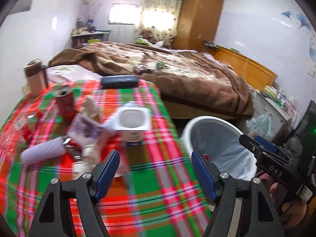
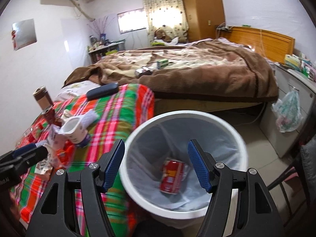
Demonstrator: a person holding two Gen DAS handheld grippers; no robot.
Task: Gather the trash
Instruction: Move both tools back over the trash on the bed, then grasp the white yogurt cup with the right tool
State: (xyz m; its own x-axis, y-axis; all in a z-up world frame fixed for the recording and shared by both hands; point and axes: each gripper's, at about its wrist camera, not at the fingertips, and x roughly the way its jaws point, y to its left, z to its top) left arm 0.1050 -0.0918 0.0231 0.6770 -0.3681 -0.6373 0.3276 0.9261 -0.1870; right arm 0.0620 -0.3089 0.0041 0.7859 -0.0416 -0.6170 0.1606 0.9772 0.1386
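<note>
Plaid cloth (image 1: 150,193) is covering the table under the left gripper (image 1: 156,167), whose jaws are standing apart, gripping nothing. Ahead of it a white cup (image 1: 133,122), wrappers (image 1: 86,128) and, farther left, a red can (image 1: 65,102) are waiting. Directly below the right gripper (image 2: 156,164), likewise spread and empty, the bin (image 2: 235,136) is holding one red can (image 2: 172,175). Judging by this, collecting is barely begun; most trash is lying on the table.

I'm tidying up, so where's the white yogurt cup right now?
In both wrist views the white yogurt cup stands upright on the plaid tablecloth, just right of the crumpled wrappers and left of the bin.
</note>
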